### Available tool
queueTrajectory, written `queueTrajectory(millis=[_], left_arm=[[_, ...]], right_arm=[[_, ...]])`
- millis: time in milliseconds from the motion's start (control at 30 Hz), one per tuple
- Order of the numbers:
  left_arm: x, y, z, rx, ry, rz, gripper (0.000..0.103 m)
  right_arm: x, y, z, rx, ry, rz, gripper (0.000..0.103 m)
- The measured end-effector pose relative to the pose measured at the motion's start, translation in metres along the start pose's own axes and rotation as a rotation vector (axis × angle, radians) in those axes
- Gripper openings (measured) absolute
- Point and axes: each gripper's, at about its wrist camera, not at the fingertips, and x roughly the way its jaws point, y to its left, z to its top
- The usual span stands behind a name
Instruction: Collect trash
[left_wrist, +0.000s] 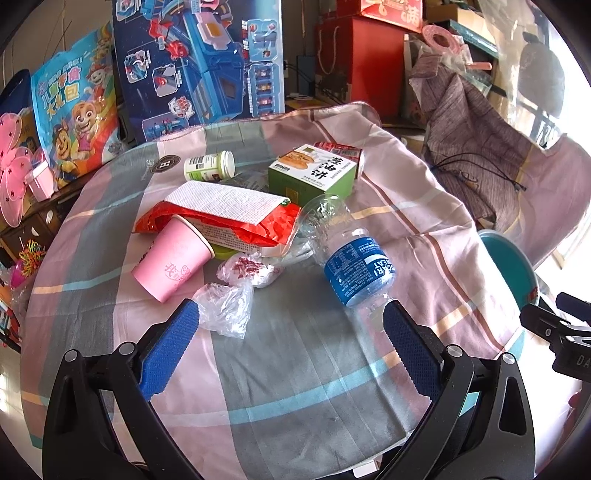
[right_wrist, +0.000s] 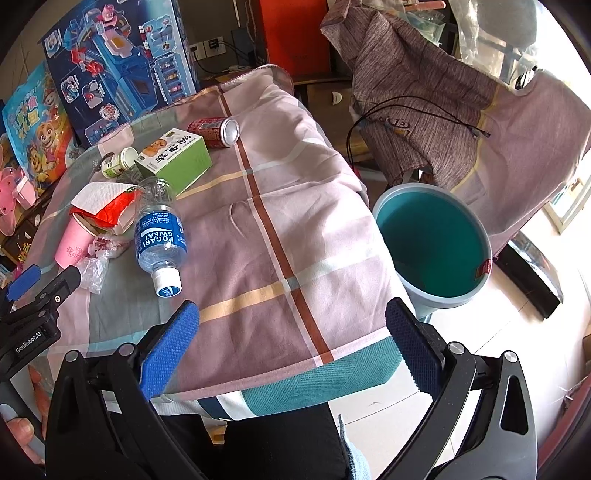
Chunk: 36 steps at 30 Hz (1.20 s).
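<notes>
**Loose trash, open tongs, bin off the table edge**

While my left gripper (left_wrist: 290, 345) hovers over the checked cloth (left_wrist: 295, 387) with its jaws apart and empty, the left wrist view shows the trash heaped just ahead: a crumpled clear bag (left_wrist: 227, 310) touching the left pad, a pink paper cup (left_wrist: 171, 262) lying on its side, a red wrapper (left_wrist: 221, 221) under a paper napkin (left_wrist: 225, 201), and a Pocari bottle (left_wrist: 356, 266) by the right pad. I judge the bag likely to slip from a shallow pinch, and the round bottle could roll if nudged.

From the right wrist view, my right gripper (right_wrist: 291, 349) is also spread wide, holding nothing, near the table's front edge. The teal bin (right_wrist: 432, 247) stands on the floor just beside the table. A green box (right_wrist: 177, 157), a red can (right_wrist: 214, 132) and a small white jar (right_wrist: 120, 162) lie further back; the can may roll off the cloth's slope, and a drop released early could miss the bin.
</notes>
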Motion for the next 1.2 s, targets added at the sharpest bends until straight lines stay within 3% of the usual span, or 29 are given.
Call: queueTrajectory(millis=[1200], left_arm=[[0.0018,-0.0056,-0.0015,0.006,-0.005,0.004,0.1]], right_arm=[[0.0051,0.0007,-0.0021,0.003,0.018,-0.015,0.097]])
